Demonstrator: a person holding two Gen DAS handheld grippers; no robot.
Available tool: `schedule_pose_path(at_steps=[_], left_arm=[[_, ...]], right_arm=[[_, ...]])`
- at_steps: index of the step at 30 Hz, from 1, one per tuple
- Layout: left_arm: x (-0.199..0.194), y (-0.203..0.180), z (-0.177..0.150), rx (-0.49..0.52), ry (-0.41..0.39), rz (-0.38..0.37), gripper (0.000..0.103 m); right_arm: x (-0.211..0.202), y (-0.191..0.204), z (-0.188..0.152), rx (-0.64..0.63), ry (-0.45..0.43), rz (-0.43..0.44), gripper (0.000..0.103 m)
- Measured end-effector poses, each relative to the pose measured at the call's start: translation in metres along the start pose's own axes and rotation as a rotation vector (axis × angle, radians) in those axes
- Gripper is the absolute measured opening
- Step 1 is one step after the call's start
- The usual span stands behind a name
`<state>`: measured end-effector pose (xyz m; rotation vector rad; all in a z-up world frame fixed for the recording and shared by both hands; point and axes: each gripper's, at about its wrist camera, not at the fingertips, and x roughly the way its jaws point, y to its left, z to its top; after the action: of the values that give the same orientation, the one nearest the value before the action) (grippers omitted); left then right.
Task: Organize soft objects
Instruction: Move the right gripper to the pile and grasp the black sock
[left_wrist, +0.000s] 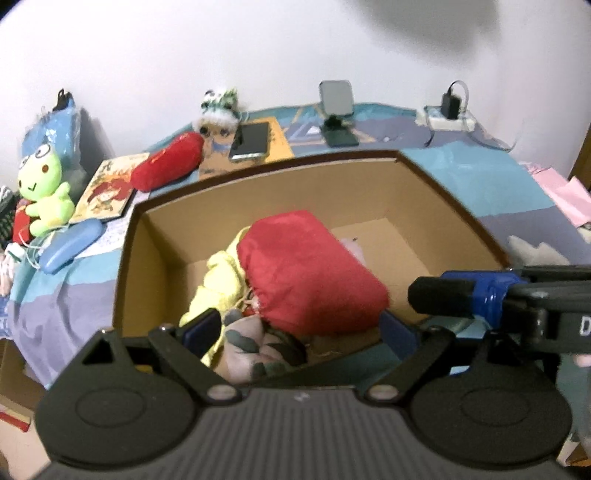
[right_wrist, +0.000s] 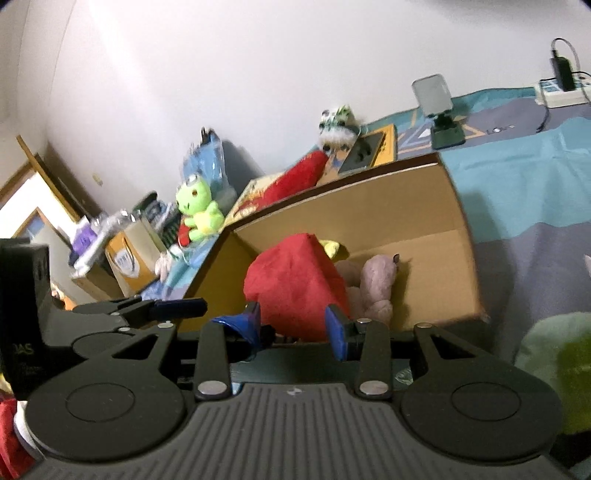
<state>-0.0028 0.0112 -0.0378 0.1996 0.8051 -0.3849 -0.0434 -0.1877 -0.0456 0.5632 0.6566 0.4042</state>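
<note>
Two grippers hover at the near rim of the cardboard box (left_wrist: 266, 184), left gripper (left_wrist: 299, 328) spread wide, right gripper (right_wrist: 295, 325) part open, both empty. Inside lie the red cushion (left_wrist: 310, 269) and soft toys, gathered; the frog toy (left_wrist: 44, 192) waits outside.

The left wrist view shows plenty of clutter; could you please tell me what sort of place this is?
Probably a bedroom: a blue and purple patterned bedsheet covers the surface, a green frog plush toy sits by the white wall, and a white power strip lies there.
</note>
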Motion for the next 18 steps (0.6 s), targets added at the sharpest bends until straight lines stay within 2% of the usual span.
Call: schedule_pose_path(at_steps=[5,9,16,18], left_arm=[[-0.015,-0.024,-0.010,0.056,-0.053,-0.025,0.094],[-0.018,-0.055,-0.017,0.099,-0.046,-0.110,0.094],[0.003,-0.123,-0.029,0.209,0.032,-0.256,0.094],[0.013,-0.139,-0.031,0.216,0.070,-0.306,0.094]], right_arm=[[-0.025,-0.019,-0.009,0.057,-0.066,0.019,0.022],[-0.048,-0.045,-0.012,0.115,-0.094,-0.045,0.023],[-0.089,-0.105,-0.023,0.239,-0.080,-0.211,0.024],[-0.098,-0.123,-0.028,0.270,-0.041,-0.247,0.026]])
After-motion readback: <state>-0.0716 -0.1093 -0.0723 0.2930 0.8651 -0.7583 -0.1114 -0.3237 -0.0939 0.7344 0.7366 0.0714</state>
